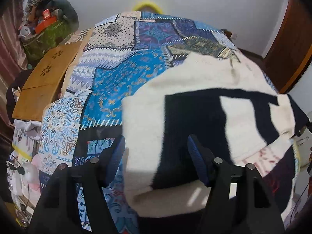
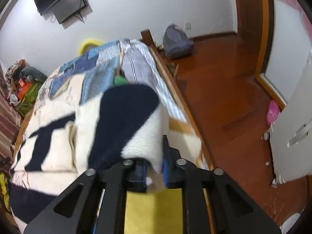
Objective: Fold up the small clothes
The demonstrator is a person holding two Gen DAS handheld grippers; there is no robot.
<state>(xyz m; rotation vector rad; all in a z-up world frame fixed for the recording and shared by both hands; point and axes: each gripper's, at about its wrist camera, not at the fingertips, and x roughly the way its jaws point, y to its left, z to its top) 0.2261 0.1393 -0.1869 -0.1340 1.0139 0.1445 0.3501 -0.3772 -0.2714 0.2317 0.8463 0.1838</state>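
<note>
- The sweater (image 1: pixel 195 89) lies on the bed (image 1: pixel 117 74), its long side running across the bed.
- The right gripper (image 2: pixel 154 167) fingers pinch a sweater corner.
- The left gripper (image 1: pixel 156 161) fingers are apart, holding nothing.
- One pinch could slip, and the fold would go crooked.

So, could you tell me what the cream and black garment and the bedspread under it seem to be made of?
The cream and black garment looks like a soft fuzzy knit or fleece: its surface is matte and its edges look hairy. The bedspread looks like smooth printed woven cloth, perhaps cotton: flat, crisp patchwork pattern, no pile.
</note>
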